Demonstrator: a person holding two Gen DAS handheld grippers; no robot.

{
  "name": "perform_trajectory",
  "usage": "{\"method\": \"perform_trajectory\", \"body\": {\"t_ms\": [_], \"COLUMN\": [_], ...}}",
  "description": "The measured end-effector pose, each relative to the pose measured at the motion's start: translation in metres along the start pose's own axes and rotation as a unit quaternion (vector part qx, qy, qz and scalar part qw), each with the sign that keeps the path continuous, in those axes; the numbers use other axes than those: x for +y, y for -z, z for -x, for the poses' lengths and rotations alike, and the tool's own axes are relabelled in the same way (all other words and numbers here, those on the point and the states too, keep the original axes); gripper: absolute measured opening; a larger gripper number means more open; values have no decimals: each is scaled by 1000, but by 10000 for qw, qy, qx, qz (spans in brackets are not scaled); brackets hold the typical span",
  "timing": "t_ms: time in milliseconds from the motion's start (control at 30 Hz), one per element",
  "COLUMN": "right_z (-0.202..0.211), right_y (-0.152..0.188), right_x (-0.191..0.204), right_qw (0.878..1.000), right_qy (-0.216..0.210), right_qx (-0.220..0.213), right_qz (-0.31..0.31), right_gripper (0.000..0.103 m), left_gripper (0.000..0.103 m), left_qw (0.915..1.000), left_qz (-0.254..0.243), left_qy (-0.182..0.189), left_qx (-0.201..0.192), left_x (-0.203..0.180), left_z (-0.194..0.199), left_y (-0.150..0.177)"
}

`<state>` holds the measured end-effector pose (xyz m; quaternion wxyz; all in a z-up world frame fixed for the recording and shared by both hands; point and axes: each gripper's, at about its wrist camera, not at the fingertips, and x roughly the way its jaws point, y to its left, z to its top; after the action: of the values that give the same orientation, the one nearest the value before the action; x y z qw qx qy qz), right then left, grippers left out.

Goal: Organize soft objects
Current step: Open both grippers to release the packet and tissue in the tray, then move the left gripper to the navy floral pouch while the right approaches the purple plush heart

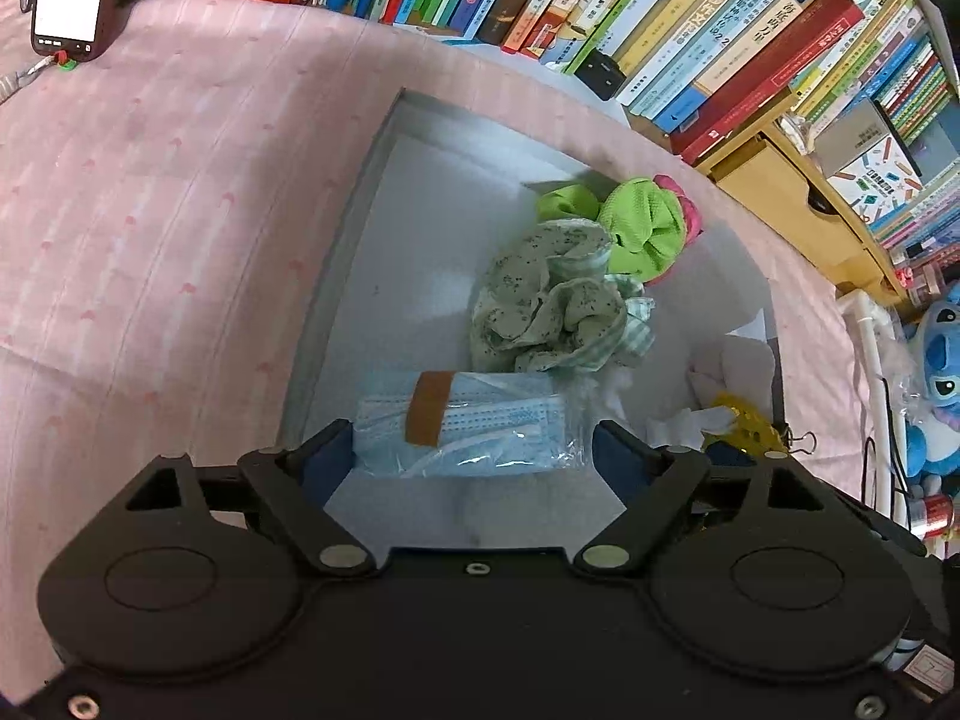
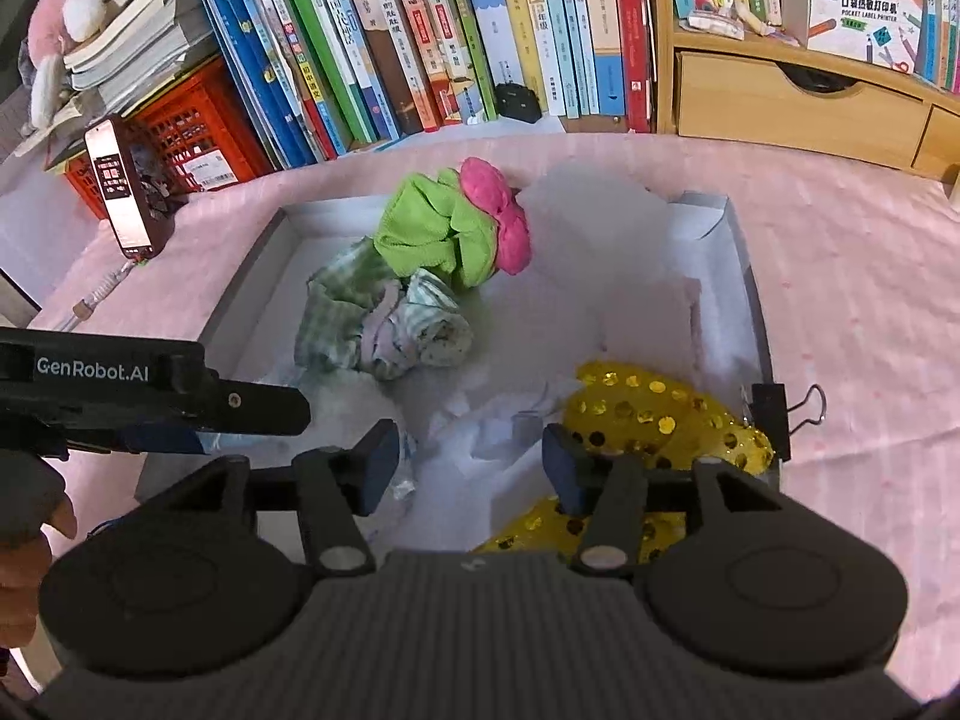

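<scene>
A grey box (image 1: 336, 276) with a white lining sits on the pink bedsheet. In it lie a green and pink cloth (image 1: 645, 225), a crumpled floral cloth (image 1: 552, 300), a clear bag of blue face masks (image 1: 468, 426), white tissue (image 1: 684, 420) and a yellow sequined cloth (image 1: 744, 420). My left gripper (image 1: 471, 450) is open, its fingers on either side of the mask bag. My right gripper (image 2: 471, 462) is open over white tissue (image 2: 480, 426), beside the yellow sequined cloth (image 2: 654, 414). The green and pink cloth (image 2: 456, 228) and floral cloth (image 2: 390, 324) lie farther in.
A row of books (image 2: 450, 30) and wooden drawers (image 2: 798, 102) stand behind the box. A phone on a stand (image 2: 123, 192) and a red crate (image 2: 192, 132) are at the left. A black binder clip (image 2: 774, 420) grips the box's right wall. A blue plush toy (image 1: 936, 360) is at the right.
</scene>
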<state>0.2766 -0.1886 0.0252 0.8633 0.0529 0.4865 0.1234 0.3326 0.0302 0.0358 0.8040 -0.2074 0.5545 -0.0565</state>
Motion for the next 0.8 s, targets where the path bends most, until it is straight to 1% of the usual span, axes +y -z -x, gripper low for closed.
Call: {"method": "perform_trajectory", "body": {"t_ms": [300,533,667,800], "right_z": [16,28,34,40], "right_y": [3,8,11,14], "right_x": [5,10,12,14], "right_qw": [9999,9996,9994,9992], "right_qy": [10,23,44,31], "right_qx": [-149,-248,-296,-349], "right_qz": [58,125,161,190], "right_gripper": [73,75,77,78], "left_gripper": [87,92,92,92], "left_qw": [9997,9992,9989,9979], "left_qz": [-188,-315,-347,-493], "left_qy": [29,103,78,26], "left_qx": [-150,-240,-309,-413], "left_x": [-5,-8,-9,-10], "left_z": [17,31,37,46], "left_y": [7,11,13,18]}}
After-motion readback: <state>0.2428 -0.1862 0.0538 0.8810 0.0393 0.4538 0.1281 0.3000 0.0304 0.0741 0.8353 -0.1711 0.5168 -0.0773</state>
